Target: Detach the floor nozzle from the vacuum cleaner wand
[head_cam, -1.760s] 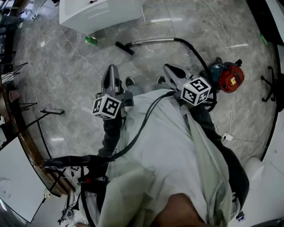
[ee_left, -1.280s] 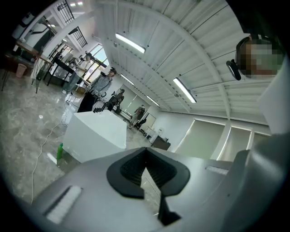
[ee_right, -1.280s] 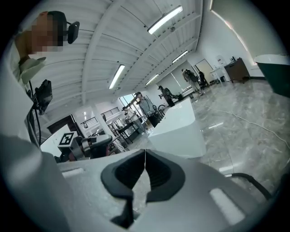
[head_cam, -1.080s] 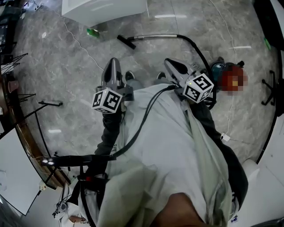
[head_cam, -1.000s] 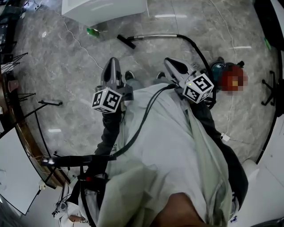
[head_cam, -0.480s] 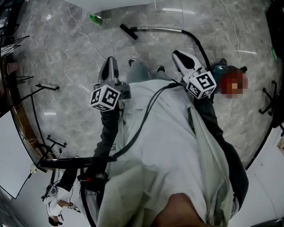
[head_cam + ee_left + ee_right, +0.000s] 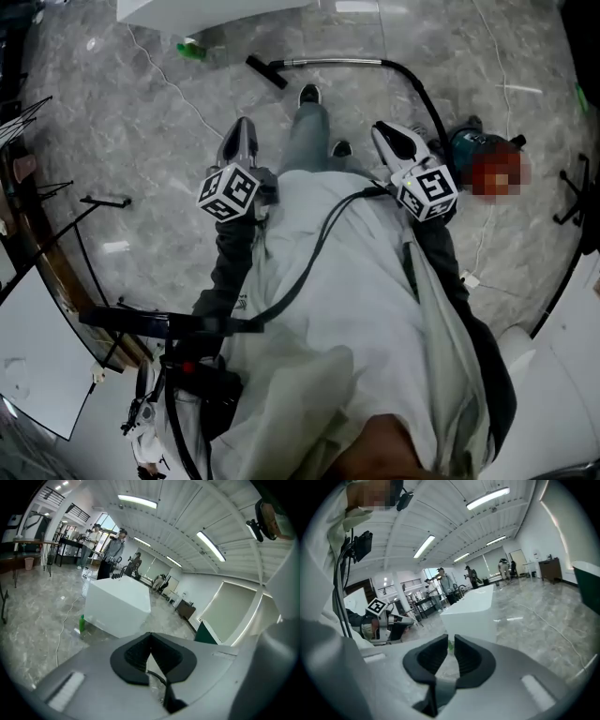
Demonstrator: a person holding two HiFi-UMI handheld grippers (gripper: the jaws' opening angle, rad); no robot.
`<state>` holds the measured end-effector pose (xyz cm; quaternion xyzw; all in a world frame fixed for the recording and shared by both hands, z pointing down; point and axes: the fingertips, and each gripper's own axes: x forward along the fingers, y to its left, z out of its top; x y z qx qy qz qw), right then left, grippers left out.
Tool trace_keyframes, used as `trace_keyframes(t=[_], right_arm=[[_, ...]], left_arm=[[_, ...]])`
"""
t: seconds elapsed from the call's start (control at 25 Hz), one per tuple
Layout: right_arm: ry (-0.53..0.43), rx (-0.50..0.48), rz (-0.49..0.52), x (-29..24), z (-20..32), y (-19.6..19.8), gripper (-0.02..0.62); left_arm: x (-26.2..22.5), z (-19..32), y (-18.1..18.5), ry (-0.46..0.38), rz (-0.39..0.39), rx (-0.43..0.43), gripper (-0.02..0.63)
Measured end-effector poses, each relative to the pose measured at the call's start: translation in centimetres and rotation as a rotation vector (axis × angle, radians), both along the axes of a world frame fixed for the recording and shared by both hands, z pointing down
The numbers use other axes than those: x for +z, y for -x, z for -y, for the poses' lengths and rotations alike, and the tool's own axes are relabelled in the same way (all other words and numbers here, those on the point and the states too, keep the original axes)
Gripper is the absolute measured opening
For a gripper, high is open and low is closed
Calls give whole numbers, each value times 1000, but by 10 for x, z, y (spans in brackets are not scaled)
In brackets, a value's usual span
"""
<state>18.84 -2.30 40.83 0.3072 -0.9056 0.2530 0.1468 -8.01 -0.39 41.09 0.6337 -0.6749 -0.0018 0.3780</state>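
Note:
The vacuum lies on the grey marble floor in the head view. Its black floor nozzle (image 7: 265, 71) sits on the end of the metal wand (image 7: 333, 63), and a black hose (image 7: 422, 98) curves back to the red and teal body (image 7: 480, 159). My left gripper (image 7: 243, 131) (image 7: 150, 633) hangs in the air well short of the nozzle, shut and empty. My right gripper (image 7: 384, 131) (image 7: 451, 640) is held beside the hose without touching it. Its jaws have just been opening a little and now stand slightly apart with nothing between them. Neither gripper view shows the nozzle.
A white cabinet (image 7: 202, 9) (image 7: 119, 606) stands beyond the nozzle with a green bottle (image 7: 190, 47) (image 7: 82, 623) at its foot. A white cable (image 7: 169, 80) runs across the floor. Black stands (image 7: 103, 200) line the left side. The person's shoe (image 7: 308, 94) is close to the wand.
The person has stepped one foot forward toward the wand. Both grippers have sunk lower and tipped further down. The right jaws have parted slightly.

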Motion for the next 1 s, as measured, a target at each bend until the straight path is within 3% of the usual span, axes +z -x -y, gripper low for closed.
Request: trace_keyframes(t=[0.08, 0.16, 0.28, 0.36, 0.52, 0.64, 0.72, 0.8, 0.92, 1.0], right_arm=[[-8, 34, -90, 17, 23, -9, 92], [-34, -25, -240, 45, 41, -10, 160], [-60, -187, -458, 98, 63, -1, 164], [-56, -276, -545, 141, 78, 8, 164], [18, -324, -537, 233, 116, 37, 164], [-54, -347, -602, 310, 142, 48, 164], [-100, -412, -677, 378, 148, 49, 164], [-71, -458, -714, 456, 155, 48, 164], [-3, -476, -727, 559, 168, 47, 164], [-32, -536, -774, 615, 172, 53, 169]], left_arm=[[23, 25, 4, 51, -15, 20, 8], [48, 51, 12, 100, -23, 28, 8], [99, 91, 27, 183, -20, 38, 17], [148, 119, 36, 244, -30, 52, 29], [290, 155, 42, 421, -182, 17, 53], [402, 164, 27, 556, -297, 39, 64], [452, 158, 21, 606, -305, 75, 64], [484, 146, 19, 624, -303, 89, 58], [518, 106, 24, 661, -305, 58, 58], [538, 74, 36, 695, -288, 24, 58]])
